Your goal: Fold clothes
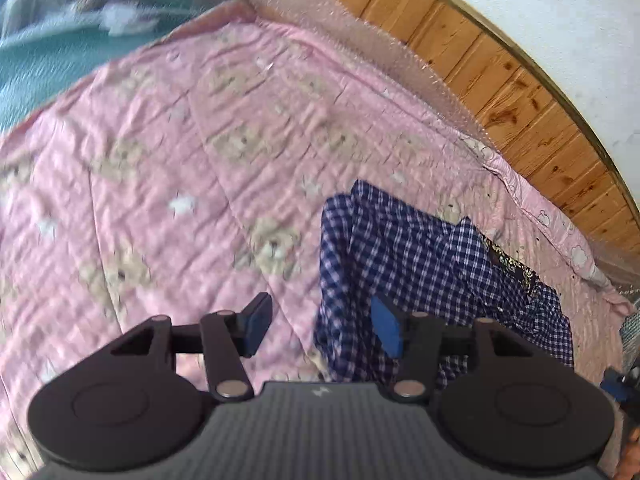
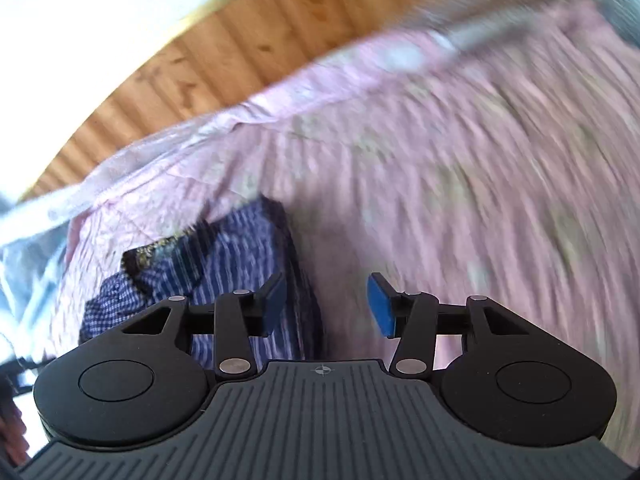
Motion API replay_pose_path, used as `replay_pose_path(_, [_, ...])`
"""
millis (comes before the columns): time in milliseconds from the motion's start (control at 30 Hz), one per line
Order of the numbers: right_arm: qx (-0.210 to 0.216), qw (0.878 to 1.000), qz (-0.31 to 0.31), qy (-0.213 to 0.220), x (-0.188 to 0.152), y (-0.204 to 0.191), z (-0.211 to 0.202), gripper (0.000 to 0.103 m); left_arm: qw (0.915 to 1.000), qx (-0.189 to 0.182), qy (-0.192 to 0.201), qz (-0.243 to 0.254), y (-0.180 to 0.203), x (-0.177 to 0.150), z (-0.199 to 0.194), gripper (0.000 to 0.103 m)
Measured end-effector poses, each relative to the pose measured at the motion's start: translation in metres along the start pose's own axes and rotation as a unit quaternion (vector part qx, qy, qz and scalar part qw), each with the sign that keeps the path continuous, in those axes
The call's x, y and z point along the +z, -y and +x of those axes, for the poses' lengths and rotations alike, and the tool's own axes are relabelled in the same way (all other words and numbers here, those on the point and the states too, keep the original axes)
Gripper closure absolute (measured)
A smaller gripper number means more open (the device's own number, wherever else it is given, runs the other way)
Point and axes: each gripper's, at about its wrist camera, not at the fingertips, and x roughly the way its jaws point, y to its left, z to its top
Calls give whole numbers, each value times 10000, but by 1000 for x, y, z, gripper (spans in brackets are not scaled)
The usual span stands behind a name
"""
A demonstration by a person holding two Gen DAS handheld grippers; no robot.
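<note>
the blue checked garment lay bunched on the pink quilt near the wooden wall panel. the left gripper and right gripper hung partly open above it, holding nothing.

The pink quilted cotton bedspread with beige bear prints looked soft, matt and finely crinkled along its stitched seams. On it the navy-and-white checked woven cloth garment was thin and matt, creased into loose folds, with a dark patterned fabric patch showing at one edge. The orange-brown wooden plank panelling had a smooth, slightly glossy finish with dark knots. Each gripper body was matt black ribbed plastic with small shiny metal pivot pins, and its fingers carried smooth blue pads.
</note>
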Motion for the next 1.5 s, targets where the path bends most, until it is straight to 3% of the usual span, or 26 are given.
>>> replay_pose_path(67, [184,9993,-292,-170,18,-15,31,48,9997,-46,-60,241,9,18,21,19])
replay_pose_path(167, [203,9962,-663,-526,27,-43,78,50,9976,27,-171,673,31,39,63,19])
replay_pose_path(233, [258,9931,-873,-743,27,-54,94,78,9945,-98,-213,1022,46,46,86,21])
replay_pose_path(267, [255,9913,-973,-852,25,-59,100,98,9923,-125,-264,1204,52,47,96,31])
replay_pose_path(300, [216,9904,-1093,-821,24,-64,99,99,9896,-166,-369,1382,56,46,103,66])
replay_pose_path(333, [168,9895,-1218,-759,24,-68,98,100,9864,-211,-511,1551,59,45,110,92])
replay_pose_path(367, [178,9897,-1244,-687,26,-70,94,101,9851,-241,-509,1625,59,44,110,100])
replay_pose_path(433, [211,9903,-1282,-496,32,-74,87,102,9857,-328,-342,1615,55,47,105,100])
replay_pose_path(567, [298,9920,-1191,-302,47,-74,90,102,9952,-381,-88,895,24,55,94,99])
replay_pose_path(733, [117,9897,-1188,-793,41,-66,134,100,9940,-74,-412,1010,24,45,125,95])
replay_pose_path(767, [54,9898,-1247,-691,42,-69,125,98,9939,-32,-401,1030,26,45,126,93])
replay_pose_path(800, [-15,9898,-1319,-546,44,-74,112,85,9938,18,-364,1053,28,47,121,83])
replay_pose_path(833, [-84,9894,-1391,-400,46,-79,99,79,9936,70,-318,1078,30,48,114,77])
replay_pose_path(900, [-222,9879,-1533,-110,50,-88,74,70,9925,302,118,1182,35,48,86,56])
replay_pose_path(967, [-191,9838,-1770,197,44,-101,37,70,9876,481,582,1377,46,44,52,55])
replay_pose_path(1000, [-47,9832,-1809,222,38,-105,23,70,9875,340,615,1413,51,40,41,55])
replay_pose_path(1033, [95,9832,-1823,88,29,-105,18,70,9879,150,600,1423,55,35,32,55])
replay_pose_path(1100, [214,9821,-1854,-276,6,-100,22,74,9891,-229,177,1446,62,18,38,55])
replay_pose_path(1200, [-134,9782,-1851,-937,-26,-78,63,78,9866,-84,-509,1547,62,-13,80,56])
replay_pose_path(1267, [-143,9823,-1622,-924,-27,-68,64,79,9842,148,-480,1696,61,-28,90,58])
replay_pose_path(1333, [35,9855,-1571,-646,-24,-72,38,77,9854,241,-450,1622,66,-22,74,58])
replay_pose_path(1400, [229,9872,-1539,-345,-20,-78,9,62,9906,-24,-137,1358,64,-24,48,42])
replay_pose_path(1467, [237,9864,-1539,-521,-33,-73,15,60,9936,51,-203,1112,58,-33,44,37])
replay_pose_path(1500, [169,9844,-1584,-748,-43,-69,28,59,9934,157,-466,1037,54,-40,57,37])
